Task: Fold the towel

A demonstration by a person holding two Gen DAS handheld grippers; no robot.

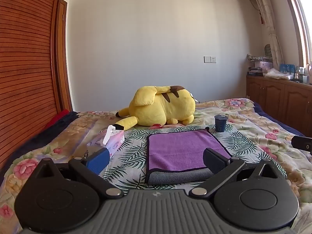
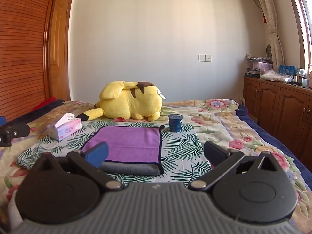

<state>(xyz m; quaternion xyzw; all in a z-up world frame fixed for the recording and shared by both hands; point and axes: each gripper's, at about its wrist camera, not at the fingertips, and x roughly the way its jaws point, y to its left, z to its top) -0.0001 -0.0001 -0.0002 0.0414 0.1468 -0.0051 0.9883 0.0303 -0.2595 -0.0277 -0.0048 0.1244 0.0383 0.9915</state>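
Observation:
A purple towel (image 1: 181,149) with a grey underside and dark trim lies flat on the leaf-print cloth on the bed, its near edge folded so the grey side shows. It also shows in the right wrist view (image 2: 132,144). My left gripper (image 1: 156,160) is open and empty, held just in front of the towel's near edge. My right gripper (image 2: 156,154) is open and empty, near the towel's near right corner. The tip of the right gripper shows at the right edge of the left wrist view (image 1: 302,143), and the left gripper at the left edge of the right wrist view (image 2: 11,133).
A yellow plush toy (image 1: 163,107) lies behind the towel. A tissue box (image 1: 113,141) stands left of the towel, a dark blue cup (image 1: 220,123) at its far right corner. A wooden wardrobe (image 1: 25,68) stands left, cabinets (image 1: 282,101) right.

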